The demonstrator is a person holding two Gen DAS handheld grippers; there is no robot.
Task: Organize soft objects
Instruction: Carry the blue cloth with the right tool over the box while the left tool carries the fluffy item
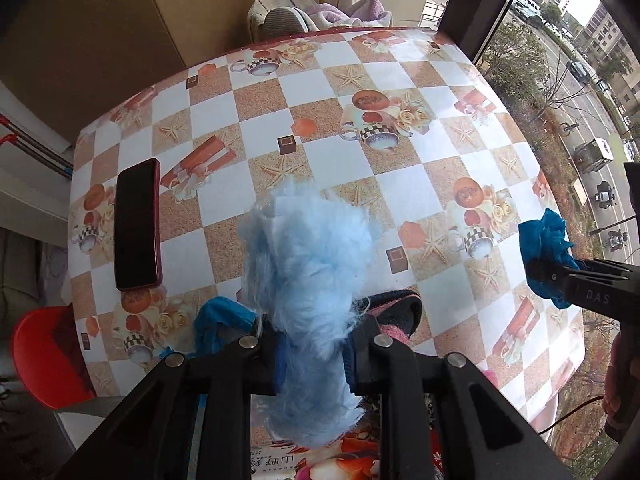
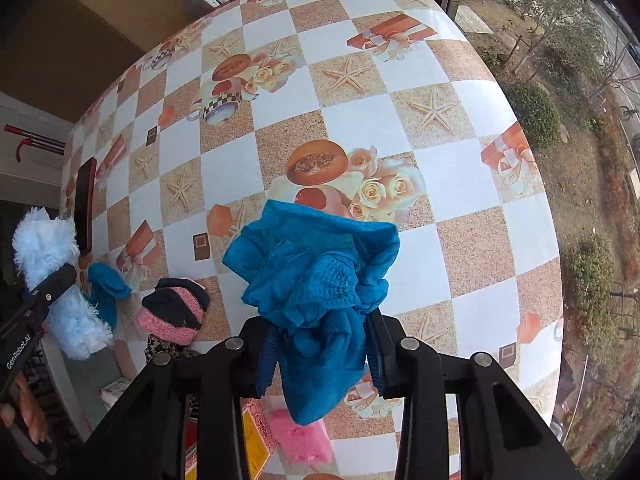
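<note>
A fluffy pale-blue cloth (image 1: pixel 308 280) is pinched by the left gripper (image 1: pixel 314 344) and a teal cloth (image 2: pixel 316 276) by the right gripper (image 2: pixel 320 344), both lifted clear of the bench (image 2: pixel 360 120), presumably for sorting.

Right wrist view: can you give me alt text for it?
The right hand-held gripper holds a bunched teal cloth above the checkered table. At left, the left hand-held gripper clamps a fluffy light-blue item.

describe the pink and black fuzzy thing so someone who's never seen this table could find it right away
Start at the checkered table and go to its near edge, left of the right gripper. The pink and black sock lies there, beside a small blue cloth. It is the only striped, two-colour item.
</note>
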